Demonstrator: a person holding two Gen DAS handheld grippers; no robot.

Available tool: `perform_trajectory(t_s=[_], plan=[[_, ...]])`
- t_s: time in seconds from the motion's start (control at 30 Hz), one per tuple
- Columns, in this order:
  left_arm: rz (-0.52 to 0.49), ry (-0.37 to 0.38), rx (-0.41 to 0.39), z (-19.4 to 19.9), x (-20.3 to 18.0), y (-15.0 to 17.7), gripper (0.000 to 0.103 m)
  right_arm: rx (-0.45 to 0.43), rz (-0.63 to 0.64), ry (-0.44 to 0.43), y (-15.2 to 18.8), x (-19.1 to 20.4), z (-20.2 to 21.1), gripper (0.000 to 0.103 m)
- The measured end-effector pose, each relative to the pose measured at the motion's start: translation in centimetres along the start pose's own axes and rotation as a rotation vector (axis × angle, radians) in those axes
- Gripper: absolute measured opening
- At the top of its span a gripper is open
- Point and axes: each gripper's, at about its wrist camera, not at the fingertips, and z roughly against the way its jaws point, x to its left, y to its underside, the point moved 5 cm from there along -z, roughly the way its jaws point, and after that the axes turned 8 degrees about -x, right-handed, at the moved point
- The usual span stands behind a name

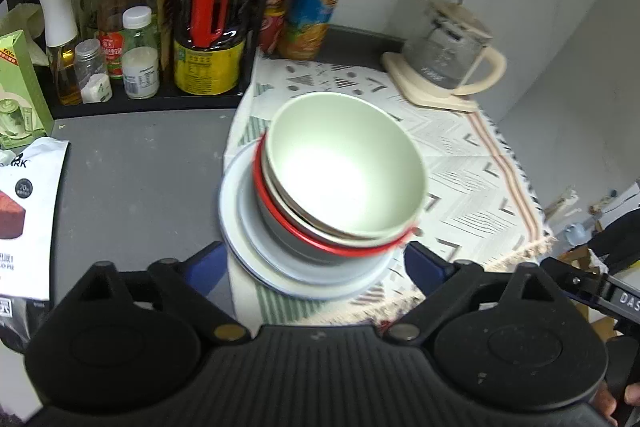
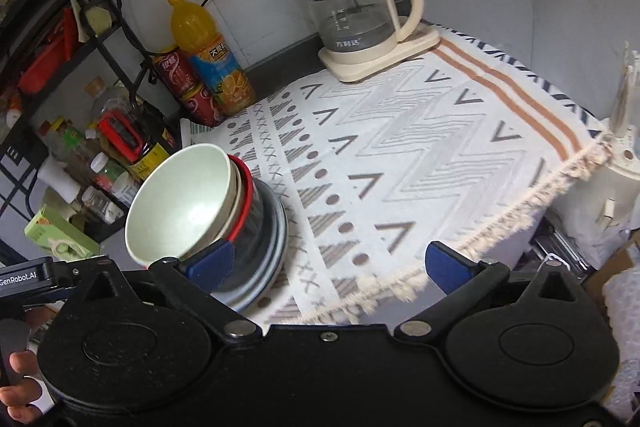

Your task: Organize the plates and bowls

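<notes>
Left wrist view first: the left gripper (image 1: 314, 269) stands wide open, its blue pads on either side of the near edge of the stack and pressing on nothing. The stack sits on the patterned cloth (image 1: 472, 163) at its left edge — pale blue plates (image 1: 256, 259) at the bottom, a red-rimmed bowl (image 1: 288, 227) on them, then another bowl, and a pale green bowl (image 1: 344, 167) on top. The nested bowls sit off-centre on the plates. Behind stand a rack of bottles (image 1: 140, 39) and a glass kettle (image 1: 448, 47) on its cream base.

Right wrist view: the right gripper (image 2: 328, 265) is also spread wide and empty; its left pad shows in front of the stack's lower edge, though I cannot tell if it touches. The green bowl (image 2: 180, 203) and the plates (image 2: 272, 247) lie at the left of this view, with the rest of the cloth (image 2: 400, 155) bare up to the kettle (image 2: 356, 11).

Judging by this, the stacking step looks finished and both tongs are free of the pile. The next move calls for little — perhaps centring the bowls on the plates, which would need a light, level nudge so the pile does not tip.
</notes>
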Motion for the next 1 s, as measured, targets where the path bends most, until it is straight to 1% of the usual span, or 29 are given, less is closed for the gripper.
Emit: perform_trajectory(t_s=[0.03, 0.1, 0.23, 0.43, 0.57, 0.67, 1.0], plan=[[-0.012, 0.0, -0.012, 0.6, -0.3, 0.4, 0.103, -0.012, 0.003, 0.002, 0.3, -0.1, 0.6, 0.103], [-0.023, -0.01, -0.02, 1.4, -0.6, 1.2, 0.103, -0.03, 0.014, 0.011, 0.8, -0.4, 1.8, 0.103], [-0.007, -0.007, -0.025, 3.1, -1.0, 3.1, 0.103, -0.036, 0.051, 0.014, 2.1, -0.8, 3.7, 0.103], [-0.003, -0.01, -0.039, 5.6, -1.7, 5.6, 0.103, -0.028, 0.048, -0.004, 4.3, -1.5, 6.1, 0.103], [-0.022, -0.01, -0.037, 6.7, -2.2, 7.1, 0.103, -0.033, 0.05, -0.013, 5.3, -1.8, 7.4, 0.103], [-0.031, -0.014, -0.029, 7.4, -2.4, 8.0, 0.103, -0.036, 0.057, -0.012, 5.9, -2.1, 8.5, 0.103], [-0.081, -0.036, -0.063, 10.0, -3.3, 9.7, 0.103, -0.064, 0.088, 0.0, 7.5, -2.1, 11.1, 0.103]])
